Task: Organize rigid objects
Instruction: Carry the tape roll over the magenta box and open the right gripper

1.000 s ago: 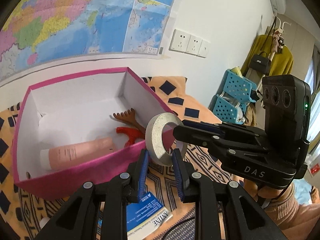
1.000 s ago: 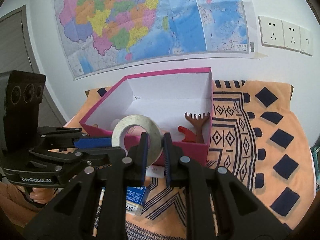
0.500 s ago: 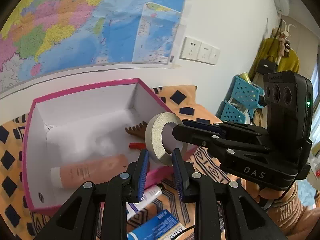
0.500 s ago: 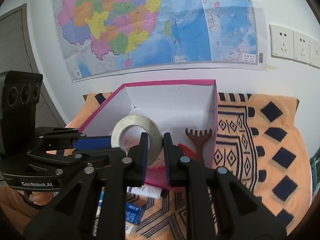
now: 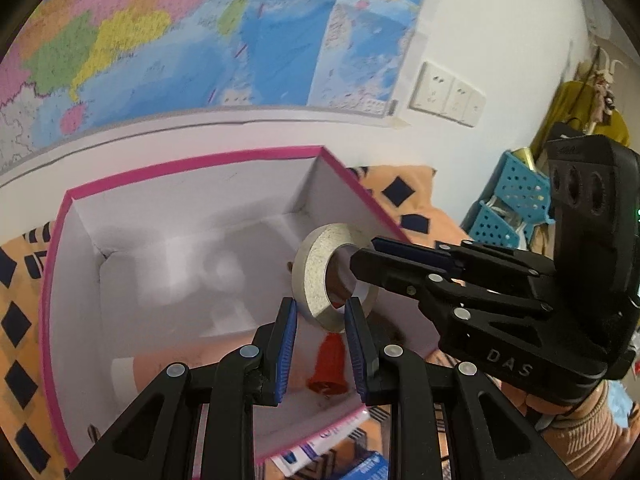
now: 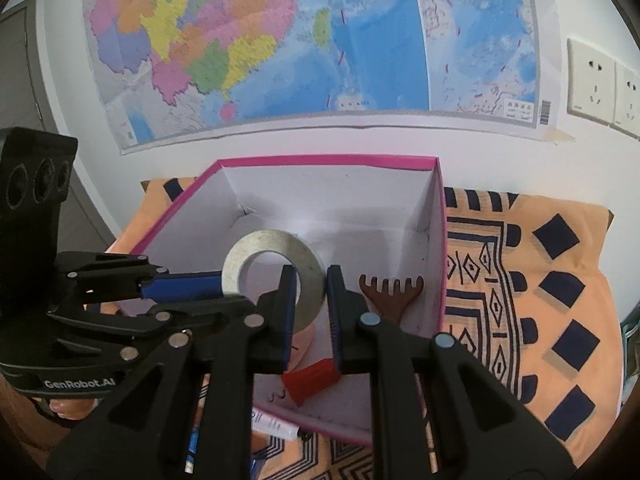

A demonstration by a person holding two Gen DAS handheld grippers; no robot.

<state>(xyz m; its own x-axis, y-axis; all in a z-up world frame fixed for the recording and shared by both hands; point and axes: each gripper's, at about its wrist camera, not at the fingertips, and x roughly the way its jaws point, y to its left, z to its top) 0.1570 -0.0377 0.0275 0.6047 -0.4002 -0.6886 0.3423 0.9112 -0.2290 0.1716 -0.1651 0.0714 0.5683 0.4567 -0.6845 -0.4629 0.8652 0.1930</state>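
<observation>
1. Left gripper (image 5: 320,330) jaws narrow, clamped on the grey-white tape roll (image 5: 316,276).
2. Right gripper (image 6: 311,300) narrow, pinches the same roll's other side.
3. Roll hangs above the pink-rimmed white cardboard box (image 6: 438,240).

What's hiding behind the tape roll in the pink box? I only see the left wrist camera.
Observer: A brown rake-shaped tool lies in the box, by its right-hand wall.
Operator: What's left of the map?
Observer: Left of the map stands a grey door.
Operator: Does my left gripper have writing on it?
Observer: Yes, the left gripper reads GenRobot.AI on its side.
</observation>
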